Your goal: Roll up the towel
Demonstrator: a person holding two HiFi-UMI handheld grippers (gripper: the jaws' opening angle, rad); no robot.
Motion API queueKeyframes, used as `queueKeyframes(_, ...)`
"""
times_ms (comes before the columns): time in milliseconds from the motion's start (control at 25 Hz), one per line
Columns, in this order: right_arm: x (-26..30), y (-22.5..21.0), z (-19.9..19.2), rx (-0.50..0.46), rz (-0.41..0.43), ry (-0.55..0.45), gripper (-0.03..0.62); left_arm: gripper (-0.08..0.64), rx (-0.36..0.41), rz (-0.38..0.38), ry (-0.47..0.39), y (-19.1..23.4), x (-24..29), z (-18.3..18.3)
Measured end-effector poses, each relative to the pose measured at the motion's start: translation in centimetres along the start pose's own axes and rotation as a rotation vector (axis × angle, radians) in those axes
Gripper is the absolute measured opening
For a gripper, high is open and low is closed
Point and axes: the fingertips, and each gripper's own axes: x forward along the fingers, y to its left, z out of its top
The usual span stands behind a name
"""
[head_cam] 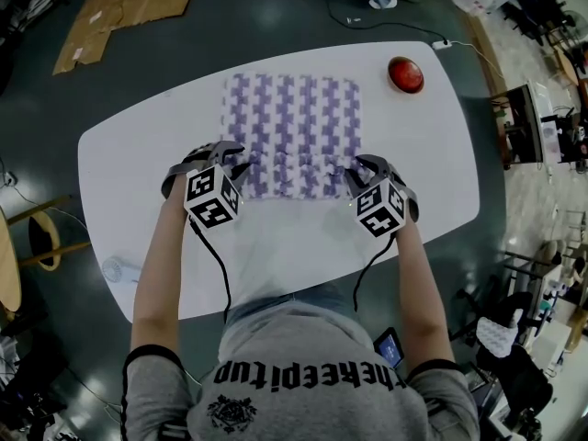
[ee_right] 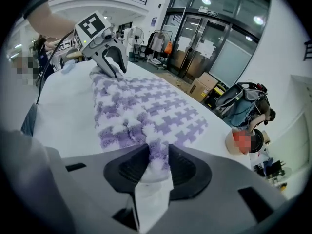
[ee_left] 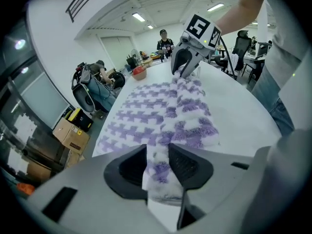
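Roll under way: at a white, round-cornered table, a person in a grey printed top works a purple-and-white check-patterned fluffy towel with two hand-held claws. We see the towel spread flat across the middle of the table, its far hem close to the far edge. Its near hem is bunched into a low, puffy ridge that runs from one claw to the other. The left gripper stands at the ridge's left end and the right gripper at its right end. Both tilt steeply down, and each bears a cube of black-and-white square markers. In the left gripper view we find a fold of the towel filling the gap between the two dark ribbed pads, which touch it on both sides, so this claw is gripping the towel. The right gripper view tells the same of the other claw, which is closed on a tuft of purple and white pile. A glossy red dome-shaped button sits near the table's far right corner, well apart from the towel. A black cable trails from each gripper back over the near edge toward the person. Beyond the table's far left corner we make out flattened brown cardboard on the dark floor.
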Motion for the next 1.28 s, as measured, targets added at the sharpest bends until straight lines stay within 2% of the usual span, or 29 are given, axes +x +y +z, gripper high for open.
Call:
queueKeyframes(280, -3.4, -0.5, 1.6, 0.021, -0.015, -0.092, 0.129, 0.176, -0.012, 0.032, -0.084, 0.2, -3.4, 1.1)
queueKeyframes(520, -6.3, 1.3, 2.6, -0.036, -0.005, -0.154, 0.156, 0.211, 0.051, 0.008, -0.108, -2.7, -5.4, 2.6)
queueKeyframes(640, -6.0, 3.7, 1.7, -0.096, 0.032, -0.13, 0.173, 0.229, 0.082, -0.009, -0.086, -4.9, -4.9, 2.4)
queueKeyframes(800, -4.4, 6.6, 0.2, -0.161, 0.078, -0.076, 0.186, 0.243, 0.082, -0.032, -0.039, -7.3, -3.8, 1.1)
queueKeyframes(1040, -1.6, 7.0, -2.7, -0.256, 0.052, 0.027, 0.199, 0.252, 0.098, -0.011, 0.061, -8.0, -1.8, -1.5)
queueKeyframes(1280, -0.2, 6.2, -3.2, -0.306, 0.028, 0.08, 0.201, 0.252, 0.115, 0.022, 0.104, -6.9, -0.8, -2.6)
